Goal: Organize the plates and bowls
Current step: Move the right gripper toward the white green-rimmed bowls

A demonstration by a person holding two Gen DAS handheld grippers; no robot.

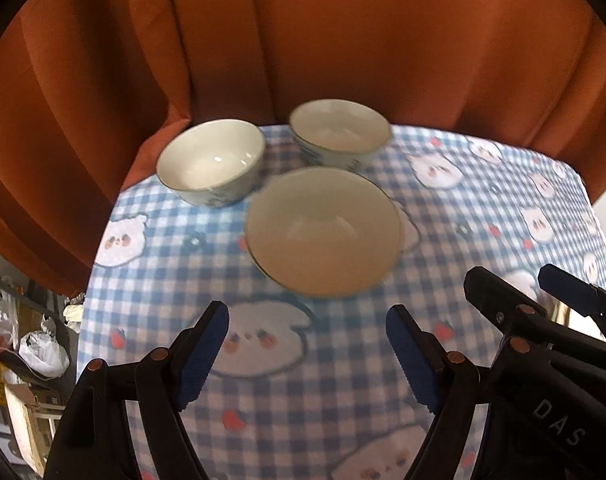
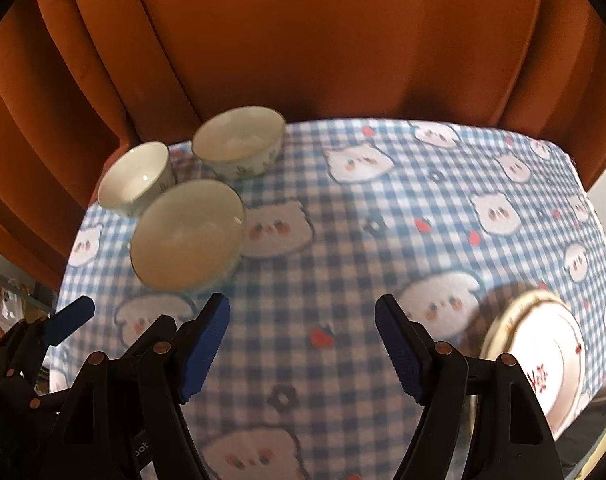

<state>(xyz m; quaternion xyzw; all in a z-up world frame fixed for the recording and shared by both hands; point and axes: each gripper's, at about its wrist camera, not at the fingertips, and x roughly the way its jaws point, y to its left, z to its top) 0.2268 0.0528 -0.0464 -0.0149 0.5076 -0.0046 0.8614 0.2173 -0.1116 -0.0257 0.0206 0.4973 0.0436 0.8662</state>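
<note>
Left gripper (image 1: 307,354): its 2 blue-padded fingers (image 1: 201,356) are standing wide apart, gripping nothing, with only checked cloth showing between them.
Right gripper (image 2: 303,346): its fingers (image 2: 205,344) are also spread apart and empty, hovering over the tabletop (image 2: 343,240); in the left wrist view it is showing just to the right of the left gripper.
Nearest bowl (image 1: 323,230): sitting upright just beyond the left fingertips and centred ahead of them; from the right gripper it is lying ahead and off to the left of the fingers.
Left far bowl (image 1: 211,160): standing farther ahead, left of the left fingers' line, close beside the nearest bowl.
Right far bowl (image 1: 341,134): standing farthest ahead, almost straight beyond the nearest bowl, near the tabletop's back edge.
Plates (image 2: 543,360): lying low to the right of the right fingers, partly hidden behind the right finger; blurred, so I cannot tell how many are stacked.
Curtain (image 1: 303,40): hanging orange behind the tabletop, past all 3 bowls.
</note>
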